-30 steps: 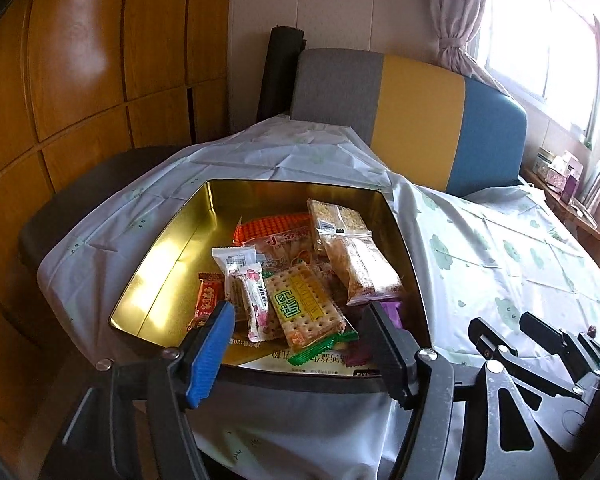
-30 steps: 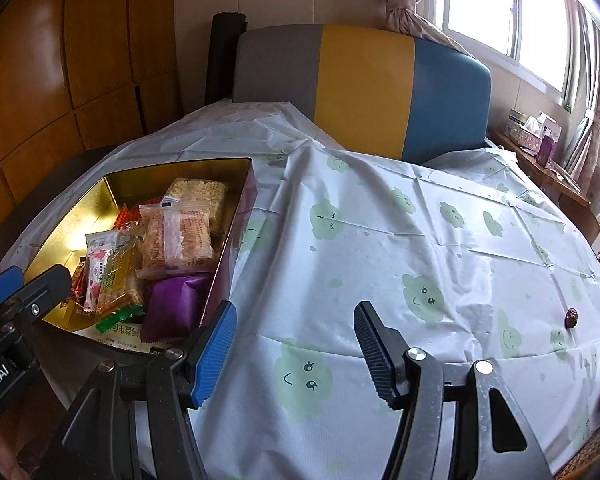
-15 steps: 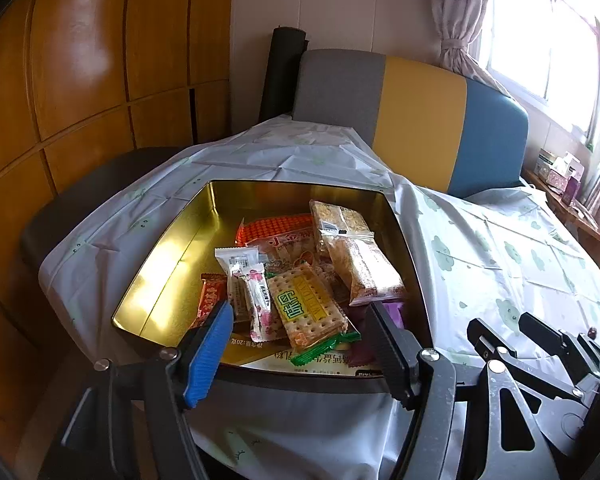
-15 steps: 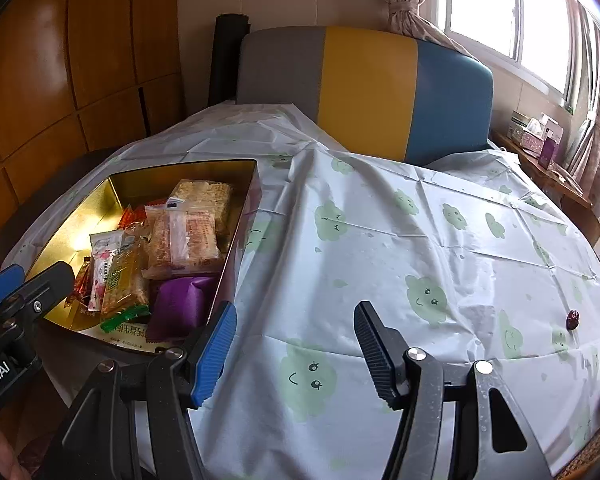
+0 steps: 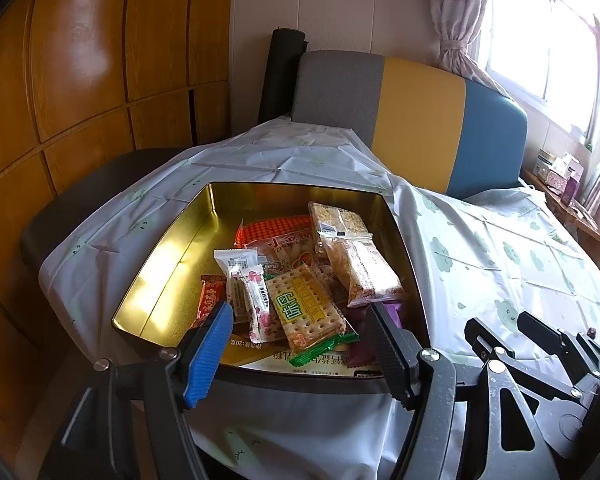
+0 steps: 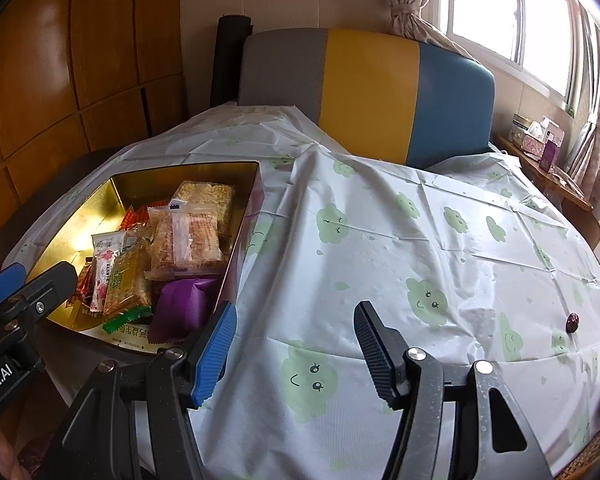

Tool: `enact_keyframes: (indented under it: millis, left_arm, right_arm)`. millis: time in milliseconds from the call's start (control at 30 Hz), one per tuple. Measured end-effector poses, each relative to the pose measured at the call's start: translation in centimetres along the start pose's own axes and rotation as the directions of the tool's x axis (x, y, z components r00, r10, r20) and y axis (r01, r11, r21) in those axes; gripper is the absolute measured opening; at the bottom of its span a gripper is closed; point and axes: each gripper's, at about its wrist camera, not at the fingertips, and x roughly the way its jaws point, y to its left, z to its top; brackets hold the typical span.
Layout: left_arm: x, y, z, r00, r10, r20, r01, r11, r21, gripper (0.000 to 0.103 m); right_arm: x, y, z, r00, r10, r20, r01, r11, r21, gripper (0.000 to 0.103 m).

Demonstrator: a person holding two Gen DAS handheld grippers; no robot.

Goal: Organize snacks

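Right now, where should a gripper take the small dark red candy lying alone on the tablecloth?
Probably from straight above, pinching the small dark red candy across its narrow width. It lies flat on the tablecloth with nothing beside it.

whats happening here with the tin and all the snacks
A person holds two grippers over a table, tidying snacks. Most packets already lie in the gold tin. The left gripper hovers at its near edge, the right gripper over the tablecloth; both jaws open and empty. One small dark candy sits out on the cloth.
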Motion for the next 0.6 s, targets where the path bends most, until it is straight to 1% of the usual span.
enact_keyframes:
  millis: [600]
  left_arm:
    - [-0.19,-0.02,0.12,1.000,-0.003,0.003,0.003,1.000,0.005,0.069]
  right_arm:
    - [0.03,0.26,-0.14,1.000,0.002,0.002,-0.002,1.000,-0.011,0.062]
